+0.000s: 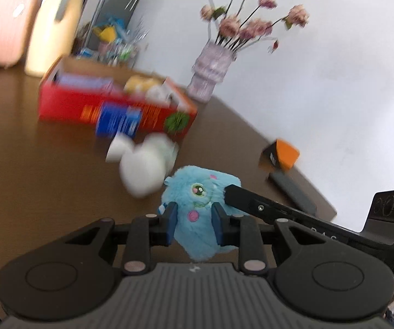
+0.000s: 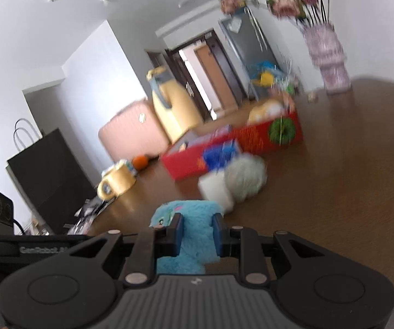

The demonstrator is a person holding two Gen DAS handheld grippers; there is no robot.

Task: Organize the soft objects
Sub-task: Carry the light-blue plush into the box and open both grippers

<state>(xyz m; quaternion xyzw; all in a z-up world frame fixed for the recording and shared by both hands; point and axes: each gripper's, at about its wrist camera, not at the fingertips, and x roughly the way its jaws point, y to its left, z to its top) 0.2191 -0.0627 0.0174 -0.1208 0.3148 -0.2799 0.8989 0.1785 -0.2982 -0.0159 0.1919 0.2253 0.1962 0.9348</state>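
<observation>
Gripping the blue plush toy (image 1: 197,213) from both sides, the two grippers share one fuzzy little creature above the brown table (image 1: 32,164). The left gripper (image 1: 194,219) has its blue pads pressed into the toy's lower body, jaws narrow, fur bulging out above and below them. In that same view the toy's face looks back toward the camera (one green embroidered eye, pink spots on the fur), and a black finger of the right gripper (image 1: 240,194) pokes in from the right against the side of its head.

Over to the right wrist view: the right gripper (image 2: 197,233) is also clamped narrow on the blue plush toy (image 2: 191,219), pads sunk into the fluff, the toy filling the gap between them. The left gripper's black body sits at the far left edge of this picture.

Beyond the toy, a white plush toy (image 1: 142,164) lies on the table, just in front of a red cardboard box (image 1: 87,109). The box stands open at the top, with soft items inside, too blurred to name. Behind the box stands a pale vase (image 1: 210,74) of pink flowers (image 1: 251,24) against the white wall. An orange-and-black object (image 1: 279,156) rests near the table's right edge. Everything past the grippers is smeared with blur.
</observation>
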